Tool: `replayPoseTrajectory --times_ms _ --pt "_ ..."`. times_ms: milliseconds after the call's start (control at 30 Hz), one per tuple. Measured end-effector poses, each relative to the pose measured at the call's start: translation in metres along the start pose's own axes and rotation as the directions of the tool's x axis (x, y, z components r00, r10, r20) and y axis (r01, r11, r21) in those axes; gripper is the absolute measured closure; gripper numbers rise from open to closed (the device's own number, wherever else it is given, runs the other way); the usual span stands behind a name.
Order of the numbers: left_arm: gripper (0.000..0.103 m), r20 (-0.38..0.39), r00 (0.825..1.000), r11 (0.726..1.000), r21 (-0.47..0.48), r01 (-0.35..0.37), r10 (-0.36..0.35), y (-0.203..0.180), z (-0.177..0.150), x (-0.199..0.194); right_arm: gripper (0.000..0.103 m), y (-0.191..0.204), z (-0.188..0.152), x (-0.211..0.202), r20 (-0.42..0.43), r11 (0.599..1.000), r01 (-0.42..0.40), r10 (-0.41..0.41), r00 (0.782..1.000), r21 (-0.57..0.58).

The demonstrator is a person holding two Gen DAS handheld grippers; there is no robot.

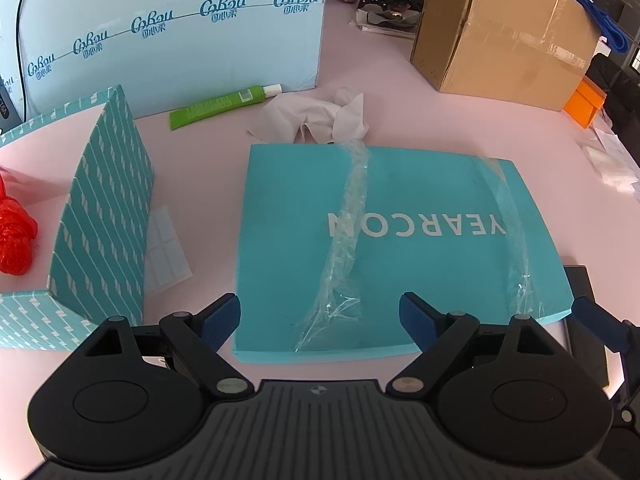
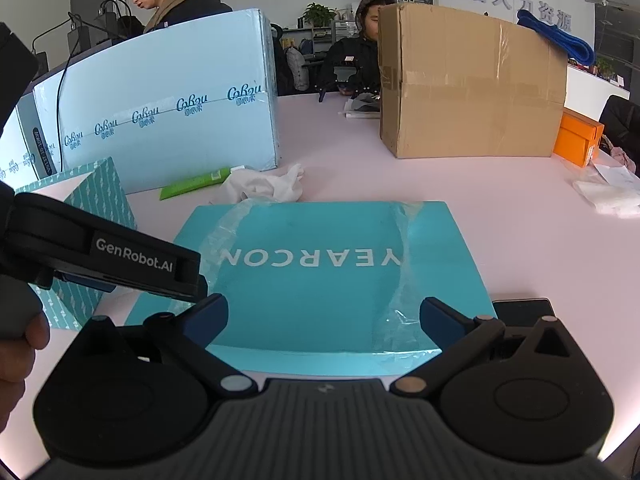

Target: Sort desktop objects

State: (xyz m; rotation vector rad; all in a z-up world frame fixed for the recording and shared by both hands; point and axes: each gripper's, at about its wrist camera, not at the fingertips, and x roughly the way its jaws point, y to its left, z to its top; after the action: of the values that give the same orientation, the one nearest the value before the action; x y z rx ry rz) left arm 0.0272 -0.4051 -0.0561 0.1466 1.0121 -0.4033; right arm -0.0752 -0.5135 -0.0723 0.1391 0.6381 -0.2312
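On the pale pink table (image 1: 440, 112) a flat teal box lid (image 1: 380, 240) printed with the word YEARCON lies face up, its lettering upside down to both cameras, and two strips of crinkled clear tape (image 1: 344, 240) run across it from the far edge to the near edge. The left tool (image 1: 320, 320) hangs over the near edge of the lid with its jaws spread wide and nothing between them; its blue pads touch nothing. The right tool (image 2: 324, 316) sits just beside it to the right, also over the lid's near edge, jaws released and empty. In the right wrist view the left tool's black body crosses the left side, with part of a hand (image 2: 20, 340) below it.

Left of the lid stands the open teal patterned box (image 1: 104, 216), its striped wall upright, with a sheet of white labels (image 1: 164, 248) lying flat at its foot. A red plastic bag (image 1: 16, 232) is at the far left edge. Beyond the lid lie a crumpled white tissue (image 1: 316, 116) touching its far edge and a green tube (image 1: 224, 104) with a white cap. Behind them stand a pale blue carton (image 1: 168, 40) and a brown cardboard box (image 1: 504, 28), with an orange box (image 2: 580, 140) further right.
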Motion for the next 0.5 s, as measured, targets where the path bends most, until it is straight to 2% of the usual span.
replayPoseTrajectory --times_ms 500 --pt "0.018 -0.036 0.999 1.0 -0.003 -0.005 0.005 -0.011 -0.007 0.009 0.0 -0.015 -0.008 0.004 -0.029 1.0 0.004 -0.003 1.0 0.018"
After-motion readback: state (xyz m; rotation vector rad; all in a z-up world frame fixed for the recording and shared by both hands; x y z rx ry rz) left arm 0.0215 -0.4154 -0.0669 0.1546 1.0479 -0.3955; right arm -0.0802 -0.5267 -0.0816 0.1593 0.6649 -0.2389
